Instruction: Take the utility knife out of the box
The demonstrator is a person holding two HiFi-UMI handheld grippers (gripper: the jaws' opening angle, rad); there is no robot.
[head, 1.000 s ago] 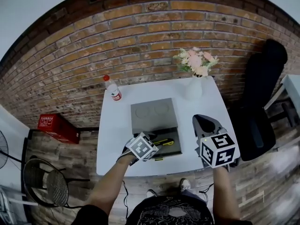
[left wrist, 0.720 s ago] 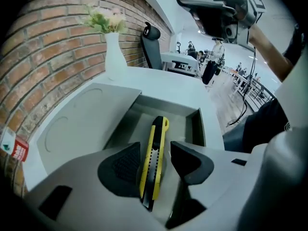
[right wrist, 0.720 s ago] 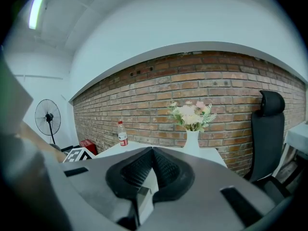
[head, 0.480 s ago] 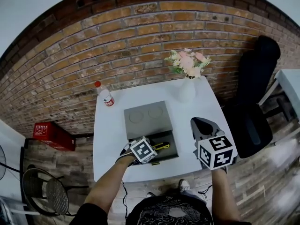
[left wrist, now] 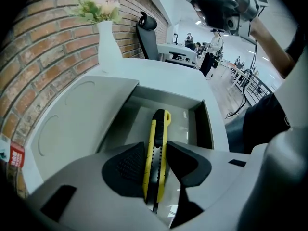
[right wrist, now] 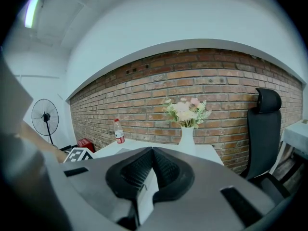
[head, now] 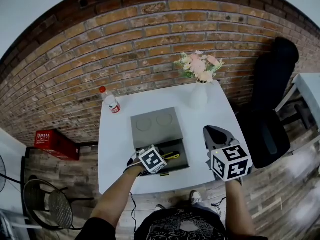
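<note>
A yellow-and-black utility knife lies flat in the tray of an open grey box on the white table; in the head view its yellow end shows beside the marker cube. My left gripper points steeply down into the tray, one pad on each side of the knife's body. Its jaws are closing and the pads sit very near the knife's edges. My right gripper hovers over the table's right edge, apart from the box, shut with nothing in it.
The box's lid lies folded open behind the tray. A white vase of flowers stands at the back right of the table and a water bottle at the back left. A black office chair is on the right.
My left gripper has sunk a little into the box, down over the knife. The right gripper has stayed where it was.
</note>
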